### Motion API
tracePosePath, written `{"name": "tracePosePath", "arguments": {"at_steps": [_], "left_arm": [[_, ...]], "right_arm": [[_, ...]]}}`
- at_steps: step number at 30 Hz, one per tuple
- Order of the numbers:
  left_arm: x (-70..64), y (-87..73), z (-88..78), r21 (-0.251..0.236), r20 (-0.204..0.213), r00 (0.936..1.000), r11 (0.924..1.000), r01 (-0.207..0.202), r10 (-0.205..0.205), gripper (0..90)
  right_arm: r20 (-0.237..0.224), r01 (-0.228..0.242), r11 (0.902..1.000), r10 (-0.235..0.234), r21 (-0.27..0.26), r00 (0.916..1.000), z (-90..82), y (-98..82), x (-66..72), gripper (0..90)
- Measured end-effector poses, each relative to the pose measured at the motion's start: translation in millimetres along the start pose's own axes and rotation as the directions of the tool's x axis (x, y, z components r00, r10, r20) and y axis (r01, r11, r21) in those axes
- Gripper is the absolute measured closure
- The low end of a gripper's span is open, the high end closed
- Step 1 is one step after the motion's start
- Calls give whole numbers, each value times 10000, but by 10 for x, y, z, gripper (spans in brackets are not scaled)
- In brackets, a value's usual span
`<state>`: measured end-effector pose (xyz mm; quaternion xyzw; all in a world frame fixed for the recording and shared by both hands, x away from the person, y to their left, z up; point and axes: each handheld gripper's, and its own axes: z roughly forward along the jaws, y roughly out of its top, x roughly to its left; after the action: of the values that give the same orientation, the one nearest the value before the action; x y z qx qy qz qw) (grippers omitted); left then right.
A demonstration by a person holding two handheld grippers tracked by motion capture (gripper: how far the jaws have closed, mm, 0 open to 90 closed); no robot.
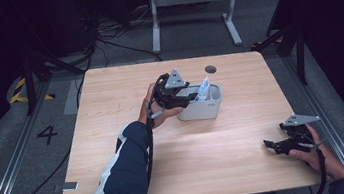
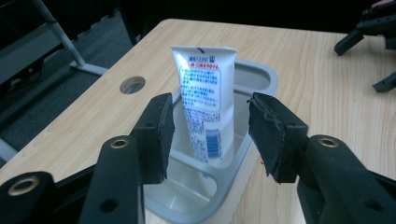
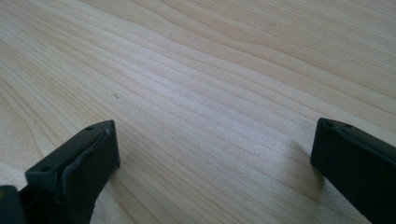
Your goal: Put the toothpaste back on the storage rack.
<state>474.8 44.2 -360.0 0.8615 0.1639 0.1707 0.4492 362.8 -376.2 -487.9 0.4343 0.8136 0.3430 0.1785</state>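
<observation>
Item: white tube (image 2: 201,105), standing upright in the grey bin (image 2: 261,74) near the middle of my table (image 1: 126,113). My left gripper (image 2: 210,135): jaws apart, either side of the tube, pads clear. My right gripper (image 3: 212,154): jaws wide apart over bare wood.

White squeeze tube (image 2: 201,105) with blue and red print and a blue-bordered text panel, standing nearly upright in a light grey plastic bin (image 2: 261,77), its flat crimped end uppermost and leaning slightly toward the bin's wall. The bin, an open-topped rounded-corner container with an inner divider, rests on the wooden table (image 1: 123,88) near its middle, just short of a round hole (image 1: 210,69) in the tabletop.
</observation>
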Motion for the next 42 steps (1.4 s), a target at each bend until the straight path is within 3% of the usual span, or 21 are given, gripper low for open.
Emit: {"name": "tracePosePath", "arguments": {"at_steps": [12, 17, 26, 35, 37, 38, 40, 42], "left_arm": [[-31, -41, -130, 909, -145, 9975, 9936, -676, 692, 421], [-64, -95, -204, 1214, -387, 9950, 9888, -863, 916, 378], [-157, -176, -371, 1610, -412, 9932, 9818, -1009, 1088, 269], [-277, -310, -489, 2464, -352, 9843, 9561, -1589, 1727, 209], [-323, -365, -533, 2931, -414, 9796, 9397, -1765, 1969, 201], [-323, -365, -533, 2931, -414, 9796, 9397, -1765, 1969, 202], [-340, -421, -563, 3136, -460, 9769, 9315, -1844, 2089, 202], [-345, -480, -590, 3173, -548, 9770, 9313, -1786, 2061, 201]], "right_arm": [[4, 0, 10000, 0, 1, 10000, 0, 0, 0, 15], [4, 4, 10000, -4, 5, 10000, 0, 0, 0, 15], [4, 5, 10000, -5, 3, 10000, 0, 0, 0, 15], [18, -2, 10000, 2, -18, 10000, -1, -3, 1, 15], [19, -8, 10000, 8, -20, 10000, -2, -4, 2, 15], [19, -8, 10000, 8, -20, 10000, -2, -4, 2, 15], [8, -13, 10000, 13, -16, 10000, -4, -6, 2, 15], [8, 28, 10000, -28, -1, 10000, -5, -8, 0, 15]]}}
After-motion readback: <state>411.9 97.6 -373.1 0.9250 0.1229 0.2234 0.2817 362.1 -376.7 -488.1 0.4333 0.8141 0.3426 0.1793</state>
